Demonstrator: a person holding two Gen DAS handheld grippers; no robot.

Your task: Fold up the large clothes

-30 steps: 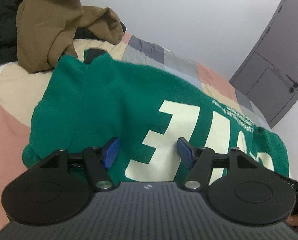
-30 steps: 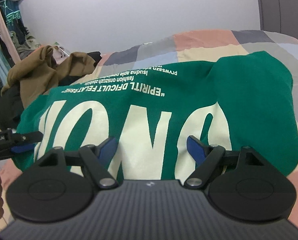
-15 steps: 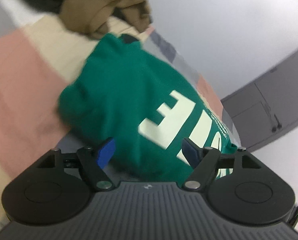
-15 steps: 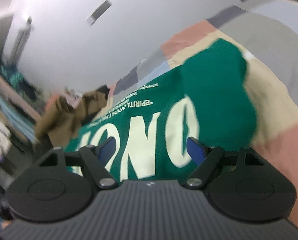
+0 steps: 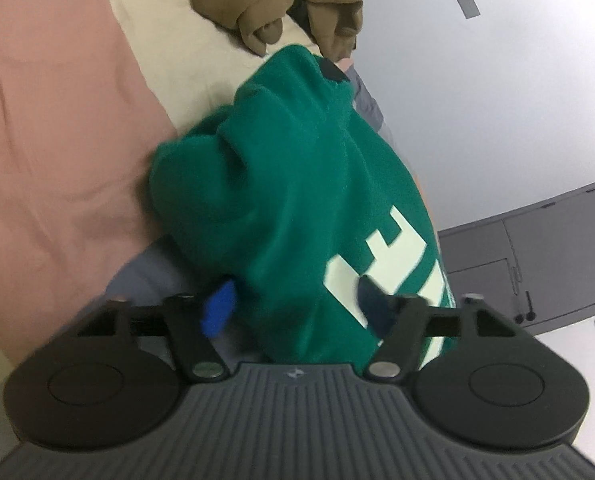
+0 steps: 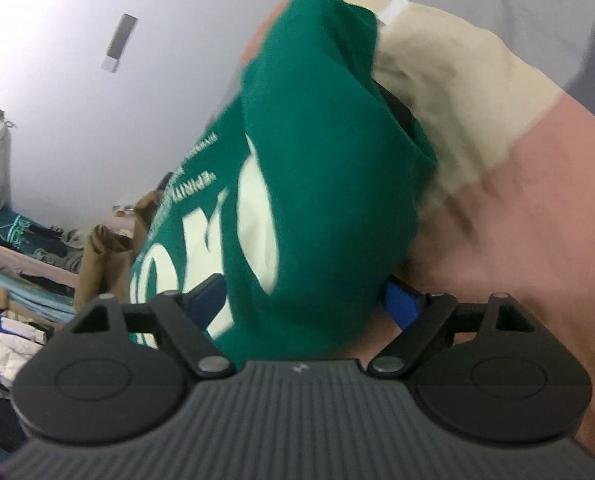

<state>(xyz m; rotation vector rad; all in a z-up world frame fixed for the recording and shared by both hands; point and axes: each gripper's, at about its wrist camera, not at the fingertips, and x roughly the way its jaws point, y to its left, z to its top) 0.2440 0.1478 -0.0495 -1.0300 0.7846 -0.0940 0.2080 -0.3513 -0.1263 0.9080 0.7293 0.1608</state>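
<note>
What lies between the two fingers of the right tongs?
In the right wrist view, a fold of the green sweatshirt fills the gap of the open right tongs.

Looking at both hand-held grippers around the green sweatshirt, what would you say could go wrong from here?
1. Both the left hand-held gripper and the right hand-held gripper stand open around thick bunched fabric of the green sweatshirt; closing might catch only some layers, so the fold could sag.
2. The brown garment lies right beside the sweatshirt's far edge and could get dragged along.
3. Both views are blurred, so aim may be off.
</note>
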